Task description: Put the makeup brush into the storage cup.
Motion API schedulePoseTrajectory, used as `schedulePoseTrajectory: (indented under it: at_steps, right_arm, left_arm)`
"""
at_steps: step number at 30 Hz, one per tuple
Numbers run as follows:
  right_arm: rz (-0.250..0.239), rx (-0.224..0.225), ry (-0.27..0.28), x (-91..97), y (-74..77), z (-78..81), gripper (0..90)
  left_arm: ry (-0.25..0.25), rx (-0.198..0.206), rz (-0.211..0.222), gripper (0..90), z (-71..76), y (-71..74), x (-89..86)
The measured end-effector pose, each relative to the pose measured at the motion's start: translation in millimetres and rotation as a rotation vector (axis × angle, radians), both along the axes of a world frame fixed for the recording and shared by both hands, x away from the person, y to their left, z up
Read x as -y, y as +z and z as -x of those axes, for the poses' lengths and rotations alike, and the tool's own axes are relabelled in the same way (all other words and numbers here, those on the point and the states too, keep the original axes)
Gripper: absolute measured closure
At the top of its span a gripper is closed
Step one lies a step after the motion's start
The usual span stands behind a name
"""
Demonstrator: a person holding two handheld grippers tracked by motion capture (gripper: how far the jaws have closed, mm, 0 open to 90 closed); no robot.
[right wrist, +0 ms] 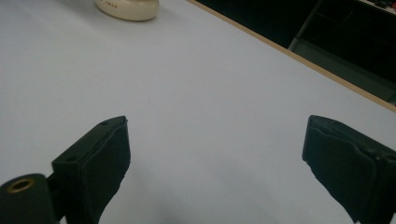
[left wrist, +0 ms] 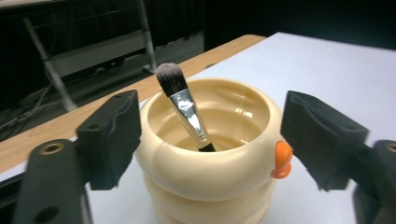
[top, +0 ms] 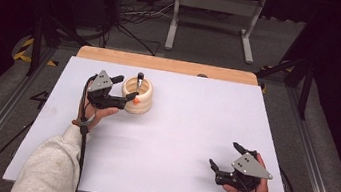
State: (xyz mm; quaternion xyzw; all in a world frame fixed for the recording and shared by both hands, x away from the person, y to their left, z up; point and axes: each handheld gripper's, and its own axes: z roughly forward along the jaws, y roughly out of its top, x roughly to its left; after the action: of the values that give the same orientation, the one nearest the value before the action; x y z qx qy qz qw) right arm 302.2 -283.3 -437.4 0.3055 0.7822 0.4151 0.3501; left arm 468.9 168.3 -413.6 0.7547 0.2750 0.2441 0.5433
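Observation:
A cream ribbed holder (top: pixel 138 96) (left wrist: pixel 210 158) with a small orange knob (left wrist: pixel 281 159) stands on the white table top, left of centre and toward the back. A makeup brush (left wrist: pixel 184 105) leans inside it, bristles up, with a silver ferrule. My left gripper (top: pixel 125 89) (left wrist: pixel 210 140) is open, one jaw on each side of the holder; I cannot tell if the pads touch it. My right gripper (top: pixel 223 156) (right wrist: pixel 215 163) is open over bare table near the front right corner, with nothing between its jaws. The holder's base (right wrist: pixel 128 9) shows far off in the right gripper view.
The white board (top: pixel 177 142) lies on a wooden table whose edge (top: pixel 168 64) runs along the back. Behind it are a metal stand (top: pixel 215 11) and floor cables (top: pixel 139 16). Dark frame rails flank both sides.

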Motion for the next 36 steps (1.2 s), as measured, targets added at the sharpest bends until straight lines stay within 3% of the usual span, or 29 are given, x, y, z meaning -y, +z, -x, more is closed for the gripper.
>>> schedulePoseTrajectory:
  at_steps: [5,10,19,25,36]
  right_arm:
    - [-0.009,0.013,-0.003,0.8,1.5,1.0,8.8]
    - [-0.007,0.016,-0.001,0.5,2.1,1.6,8.8]
    - [-0.010,0.012,-0.001,1.7,1.9,1.3,8.8]
    - [-0.003,0.008,-0.001,1.0,1.6,1.4,8.8]
    - [0.001,0.020,-0.005,0.5,3.0,2.7,9.0]
  left_arm:
    - [0.007,0.022,-0.025,13.2,4.9,5.5,-1.9]
    - [0.002,0.031,-0.013,10.4,8.2,9.1,-4.6]
    - [-0.020,0.035,-0.063,3.4,13.9,13.2,-5.3]
    - [-0.029,0.075,-0.084,3.2,21.1,13.6,-6.7]
    - [-0.032,0.079,-0.119,3.4,27.5,14.0,-10.0]
